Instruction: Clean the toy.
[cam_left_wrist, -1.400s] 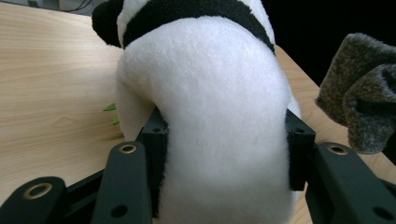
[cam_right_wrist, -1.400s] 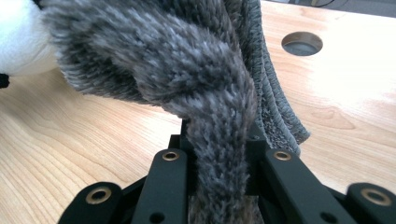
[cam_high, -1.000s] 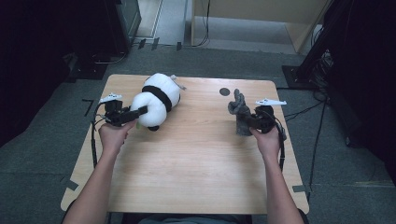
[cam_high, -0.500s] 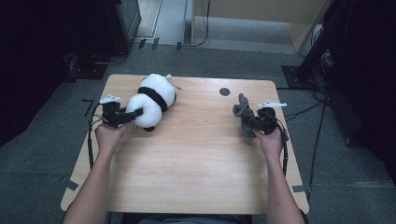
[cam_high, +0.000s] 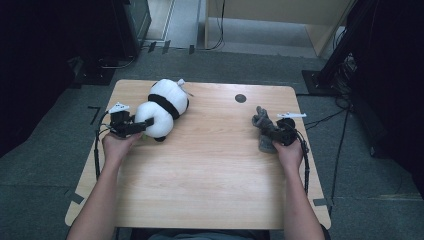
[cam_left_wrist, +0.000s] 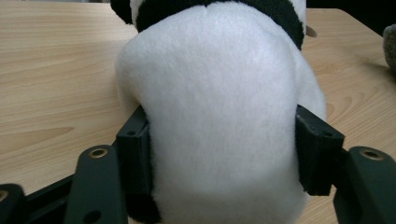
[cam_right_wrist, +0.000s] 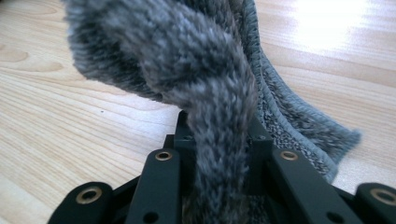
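Jaws astride panda plush (cam_left_wrist: 219, 116) and gripping grey cloth (cam_right_wrist: 205, 93), well apart.

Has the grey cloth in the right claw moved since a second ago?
Yes. The grey cloth, clamped in the right claw, has sunk toward the table and sits nearer the person, farther from the dark round spot.

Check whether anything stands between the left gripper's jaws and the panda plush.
Nothing visible does. In the left gripper view the panda plush already sits between the jaws of the left gripper, which have just been opening but still touch its white fur on both sides, with only bare table around it.
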